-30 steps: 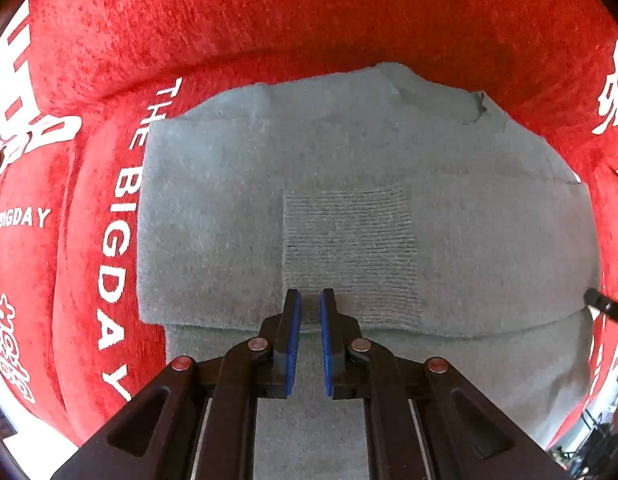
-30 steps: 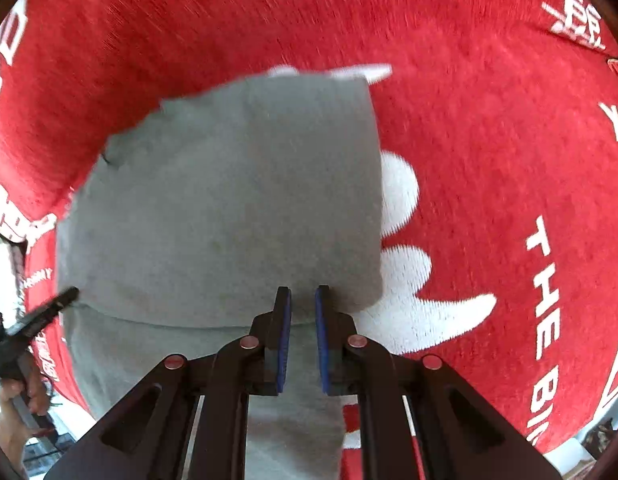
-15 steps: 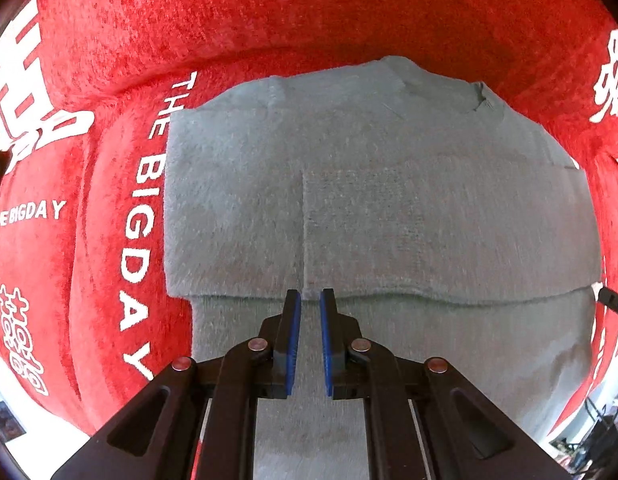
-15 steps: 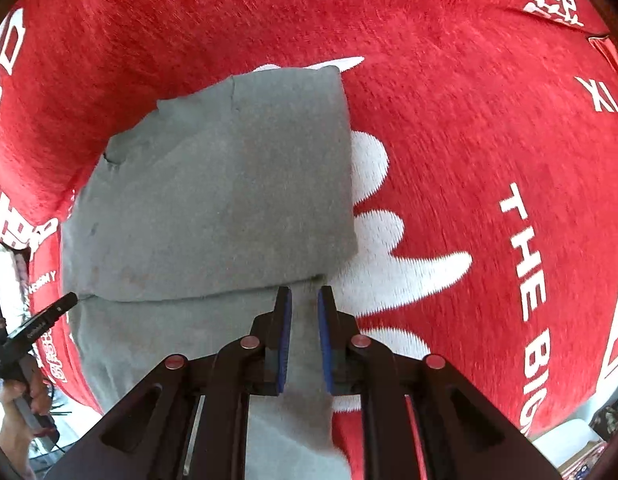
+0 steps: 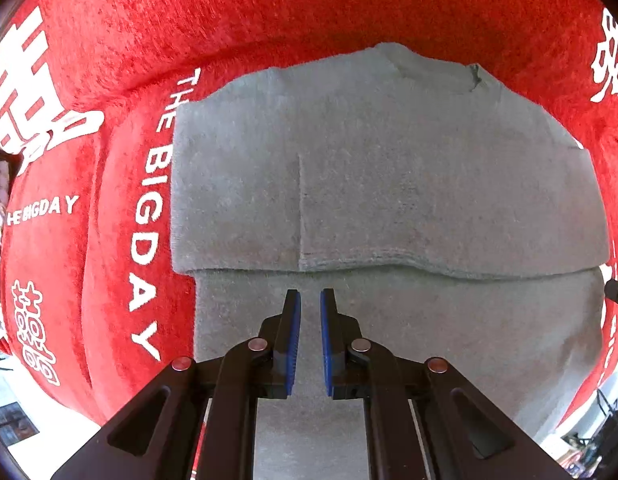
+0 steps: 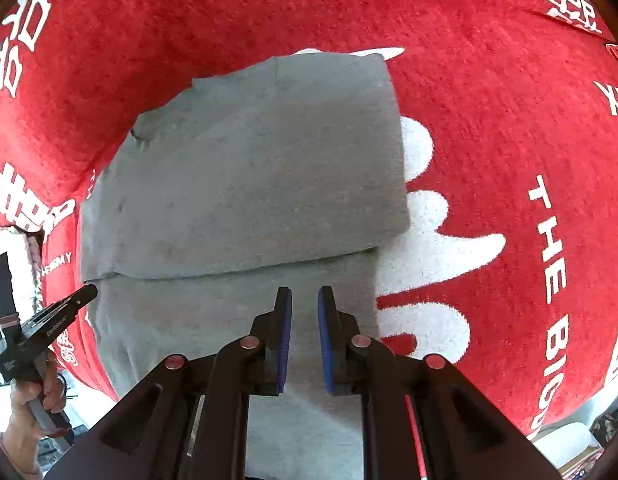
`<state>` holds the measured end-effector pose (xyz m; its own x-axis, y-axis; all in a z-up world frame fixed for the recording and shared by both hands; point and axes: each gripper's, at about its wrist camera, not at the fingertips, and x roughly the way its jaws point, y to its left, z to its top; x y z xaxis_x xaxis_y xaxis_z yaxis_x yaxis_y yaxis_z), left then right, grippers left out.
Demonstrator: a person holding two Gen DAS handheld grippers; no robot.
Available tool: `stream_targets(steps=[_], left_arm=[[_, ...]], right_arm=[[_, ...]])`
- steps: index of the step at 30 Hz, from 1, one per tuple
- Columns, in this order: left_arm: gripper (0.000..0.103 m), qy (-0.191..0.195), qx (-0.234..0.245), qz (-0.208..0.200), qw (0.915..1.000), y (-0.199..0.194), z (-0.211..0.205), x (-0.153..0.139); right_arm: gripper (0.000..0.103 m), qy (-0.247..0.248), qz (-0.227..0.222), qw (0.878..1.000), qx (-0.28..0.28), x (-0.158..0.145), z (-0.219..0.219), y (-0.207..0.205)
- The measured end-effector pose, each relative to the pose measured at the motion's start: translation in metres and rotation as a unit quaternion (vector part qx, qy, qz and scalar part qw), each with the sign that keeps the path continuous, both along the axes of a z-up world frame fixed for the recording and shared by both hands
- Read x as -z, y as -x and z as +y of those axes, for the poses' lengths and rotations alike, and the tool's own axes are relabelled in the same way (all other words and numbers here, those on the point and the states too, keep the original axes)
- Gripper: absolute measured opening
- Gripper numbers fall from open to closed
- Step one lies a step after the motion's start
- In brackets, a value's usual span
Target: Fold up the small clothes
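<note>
A grey knitted garment [image 5: 389, 180] lies on the red blanket, its far half folded toward me over the near half; the fold's free edge runs across just ahead of my fingertips. My left gripper [image 5: 310, 294] hovers above the lower layer, jaws nearly together, nothing between them. In the right wrist view the same garment [image 6: 249, 180] shows its right edge. My right gripper [image 6: 305, 292] hangs over the lower layer near that edge, a narrow gap between the pads, empty. The left gripper [image 6: 69, 300] appears at the far left, held by a hand [image 6: 29, 396].
The red plush blanket [image 6: 489, 120] with white lettering and characters covers the whole surface and bulges behind the garment [image 5: 309, 12]. Its edge drops to a pale floor at the lower left [image 5: 13, 408] and lower right [image 6: 569, 440].
Both grippers have lifted and drawn back from the folded edge, which now lies ahead of the fingertips. More of the garment and blanket shows. The fold stays as laid.
</note>
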<state>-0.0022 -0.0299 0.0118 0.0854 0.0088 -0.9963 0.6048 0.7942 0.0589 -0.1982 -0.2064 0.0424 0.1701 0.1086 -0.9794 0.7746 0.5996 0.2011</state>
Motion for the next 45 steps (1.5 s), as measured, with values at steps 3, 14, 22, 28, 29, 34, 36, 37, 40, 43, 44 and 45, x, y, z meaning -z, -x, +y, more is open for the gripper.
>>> stream_targets(steps=[3,14,22,28,29,34,36,37,40,43,44,45], left_arm=[[0.011,0.001,-0.009,0.008,0.9999,0.003,0.001,0.000],[0.102,-0.039,-0.044,0.000,0.9983,-0.005,0.009,0.013],[0.102,-0.029,-0.049,-0.018,0.9982,0.008,0.015,0.039],[0.102,-0.052,-0.072,-0.030,0.9956,0.015,0.027,0.070],[0.102,-0.050,-0.073,-0.025,0.9957,0.017,0.030,0.075],[0.102,-0.040,-0.059,-0.025,0.9971,0.032,0.041,0.095],[0.102,-0.036,-0.055,-0.026,0.9975,0.036,0.048,0.097],[0.102,-0.033,-0.053,-0.028,0.9977,0.040,0.050,0.100],[0.102,-0.028,-0.045,-0.025,0.9983,0.044,0.061,0.112],[0.102,-0.022,-0.041,-0.017,0.9988,0.052,0.075,0.118],[0.102,-0.019,-0.039,-0.014,0.9990,0.051,0.077,0.119],[0.102,-0.013,-0.035,-0.009,0.9993,0.054,0.083,0.123]], right_arm=[[0.016,-0.001,-0.002,1.000,-0.001,-0.001,0.001,-0.003],[0.057,-0.002,-0.013,1.000,0.005,-0.002,-0.001,-0.006],[0.080,0.004,-0.025,1.000,0.000,-0.006,0.001,-0.007],[0.103,0.052,-0.044,0.997,-0.031,-0.021,0.008,-0.009],[0.103,0.055,-0.046,0.997,-0.042,-0.023,0.010,-0.011],[0.103,0.023,-0.042,0.996,-0.076,-0.018,0.021,-0.014],[0.103,0.013,-0.041,0.996,-0.077,-0.015,0.024,-0.014],[0.103,0.006,-0.041,0.996,-0.074,-0.013,0.025,-0.013],[0.103,-0.017,-0.047,0.997,-0.057,-0.009,0.024,-0.008],[0.103,-0.037,-0.057,0.997,-0.039,-0.008,0.025,-0.002],[0.103,-0.045,-0.058,0.997,-0.033,-0.007,0.025,0.000],[0.103,-0.051,-0.059,0.997,-0.028,-0.006,0.027,0.003]])
